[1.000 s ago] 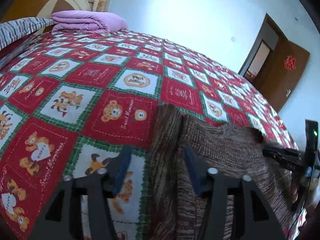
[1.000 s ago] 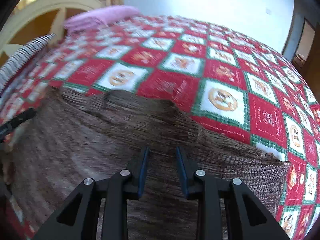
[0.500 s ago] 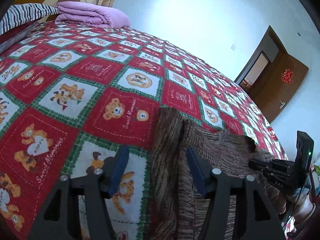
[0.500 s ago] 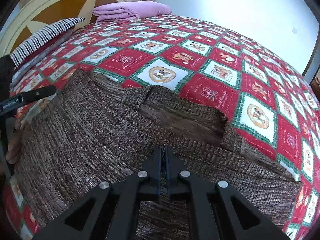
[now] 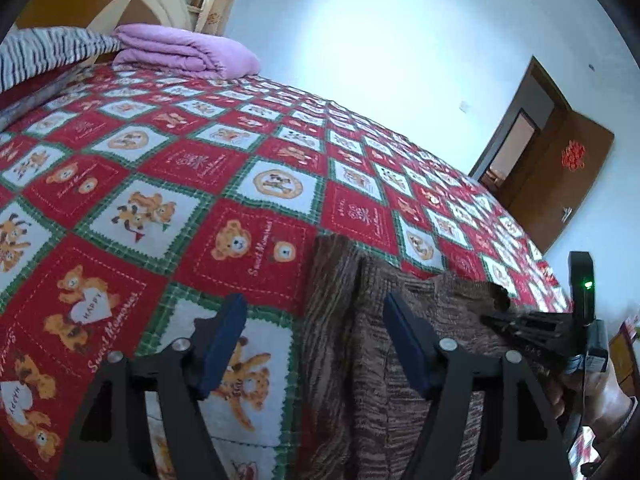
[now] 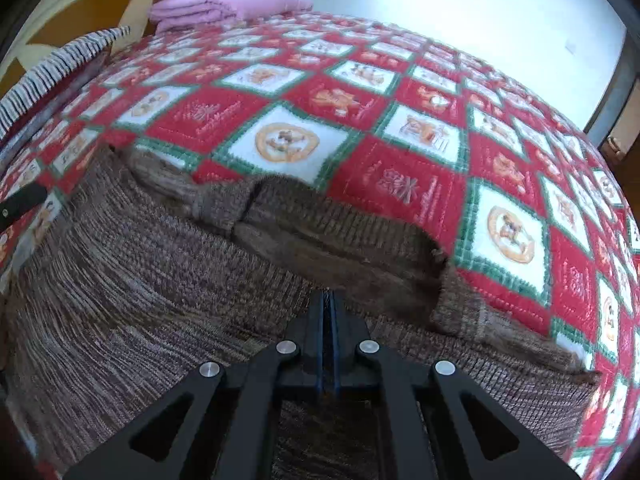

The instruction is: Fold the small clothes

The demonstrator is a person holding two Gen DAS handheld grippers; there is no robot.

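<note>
Left wrist view looks along the left gripper (image 5: 314, 332), tilted gently down over the bed, its jaws wide and opening further; the folded left edge of the brown knit sweater (image 5: 400, 340) lies on the quilt (image 5: 160, 184) between and beyond the blue pads, which do not press on it. To the right of this claw the right gripper (image 5: 496, 318) shows from the side, pointing down into the sweater, with part of the person's hand (image 5: 592, 392) behind it. A brown door (image 5: 560, 184) stands far right, seen only here.

Right wrist view points more steeply down: its jaws are closed together, tips at the knit just below the dark neckline; whether fabric is pinched cannot be told. Only this view shows the sweater spread wide. A folded purple blanket (image 6: 228, 4) lies far ahead.
</note>
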